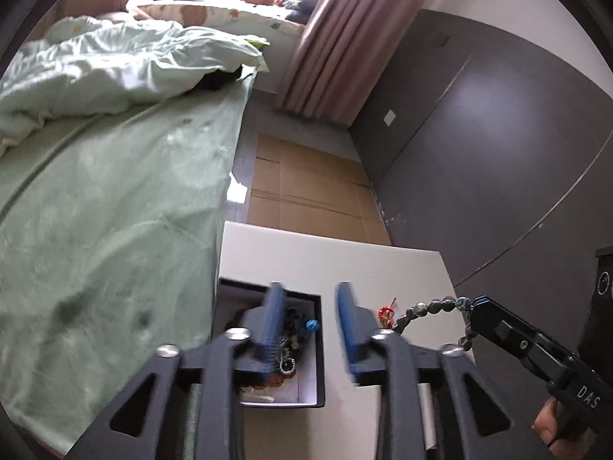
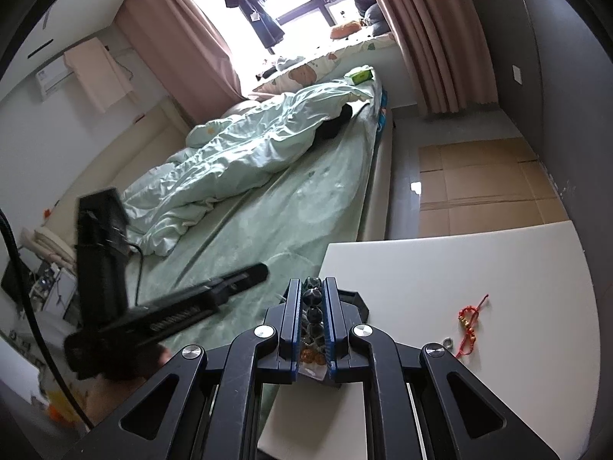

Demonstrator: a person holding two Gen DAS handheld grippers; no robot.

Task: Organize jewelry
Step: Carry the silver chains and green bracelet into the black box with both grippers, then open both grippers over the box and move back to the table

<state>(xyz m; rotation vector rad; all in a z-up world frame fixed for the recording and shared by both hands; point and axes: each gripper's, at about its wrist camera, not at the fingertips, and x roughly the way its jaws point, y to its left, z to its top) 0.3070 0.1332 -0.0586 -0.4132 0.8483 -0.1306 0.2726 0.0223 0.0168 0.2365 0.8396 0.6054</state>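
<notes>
An open jewelry box with dark rim and white inside sits at the left edge of a white table; it holds several tangled pieces. My left gripper is open and empty above the box's right side. My right gripper is shut on a grey bead bracelet, which hangs in a loop above the table; the beads show between its fingers. In the left wrist view this gripper comes in from the right. A red cord bracelet and a small silver ring lie on the table.
A bed with green sheet and rumpled duvet stands against the table's left side. Cardboard sheets cover the floor beyond the table. A grey wall runs along the right. Pink curtains hang by the window.
</notes>
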